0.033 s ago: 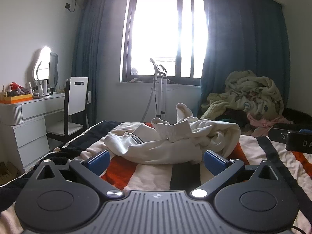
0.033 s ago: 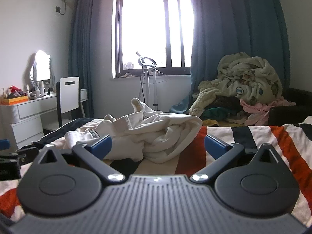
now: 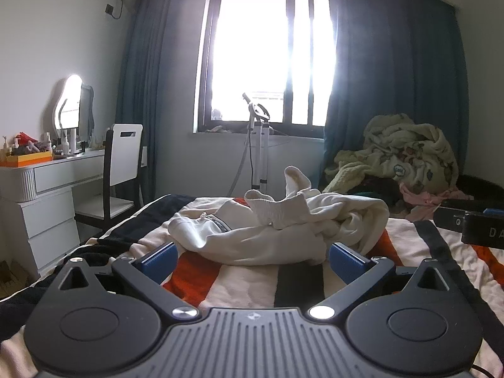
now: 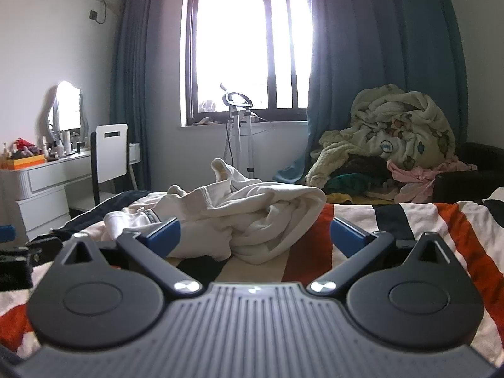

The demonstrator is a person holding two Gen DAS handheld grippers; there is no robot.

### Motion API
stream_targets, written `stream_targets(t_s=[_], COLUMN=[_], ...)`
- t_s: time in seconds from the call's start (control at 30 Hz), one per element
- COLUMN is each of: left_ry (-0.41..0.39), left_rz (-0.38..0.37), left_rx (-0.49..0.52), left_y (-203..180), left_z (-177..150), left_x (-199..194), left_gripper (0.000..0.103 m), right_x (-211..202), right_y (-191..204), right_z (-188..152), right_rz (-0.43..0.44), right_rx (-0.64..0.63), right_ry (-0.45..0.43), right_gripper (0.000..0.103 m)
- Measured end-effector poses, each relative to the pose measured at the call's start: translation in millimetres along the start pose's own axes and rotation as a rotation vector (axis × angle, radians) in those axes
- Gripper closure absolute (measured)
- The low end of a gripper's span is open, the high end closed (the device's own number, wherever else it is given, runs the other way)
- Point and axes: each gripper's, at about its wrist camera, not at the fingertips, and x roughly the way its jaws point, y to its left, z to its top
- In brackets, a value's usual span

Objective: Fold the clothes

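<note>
Blue pads on both grippers were spread as wide as they go, nothing between them. The left gripper point(image 3: 250, 260) hung low over the bed point(image 3: 239, 286), pointing slightly down at a crumpled white garment point(image 3: 267, 233) lying just past its fingertips, not touching. The right gripper point(image 4: 255, 234) sat beside it, also empty, aimed at the same heap point(image 4: 239, 217) from a bit further right; its near edge looked very close to the left pad, but I couldn't tell if it actually touched. You could see part of the right gripper's black body at the right edge of the left view.

The garment was bunched up in the middle of the bed, on a blanket striped in orange, white and black, with a sleeve or cuff point(image 3: 296, 179) sticking up at the back. Some kind of waistband or drawstring showed on its left side.

Further out: a white chair point(image 3: 121, 163) and a white dresser point(image 3: 37, 195) with a mirror and bottles on the left, a garment steamer point(image 3: 260, 145) under the bright window, dark blue curtains, and a big pile of blankets and clothes point(image 3: 406, 154) on the right.
</note>
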Motion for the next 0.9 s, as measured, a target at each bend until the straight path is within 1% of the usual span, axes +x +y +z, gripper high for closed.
stream_targets(t_s=[0.07, 0.17, 0.23, 0.3, 0.47, 0.9], left_ry=[0.003, 0.011, 0.016, 0.001, 0.009, 0.013], left_rz=[0.002, -0.002, -0.001, -0.006, -0.007, -0.013], left_rx=[0.006, -0.018, -0.016, -0.022, -0.026, -0.014], left_y=[-1.3, 0.4, 0.7, 4.7, 4.2, 3.6], left_z=[-0.4, 0.5, 0.5, -3.0, -0.7, -1.6], left_x=[-0.3, 2.3, 7.2, 3.7, 2.3, 2.8], left_gripper=[0.0, 0.0, 0.0, 0.0, 0.0, 0.0], right_x=[-0.4, -1.0, -1.5, -1.8, -1.1, -1.6], right_y=[0.5, 1.3, 1.8, 2.1, 1.6, -1.2], right_z=[0.1, 0.3, 0.5, 0.3, -0.4, -0.6], right_rz=[-0.001, -0.001, -0.002, -0.003, -0.001, 0.005], right_rx=[-0.007, -0.018, -0.024, -0.023, -0.019, -0.01], right_ry=[0.0, 0.0, 0.0, -0.001, -0.001, -0.002], right_gripper=[0.0, 0.0, 0.0, 0.0, 0.0, 0.0])
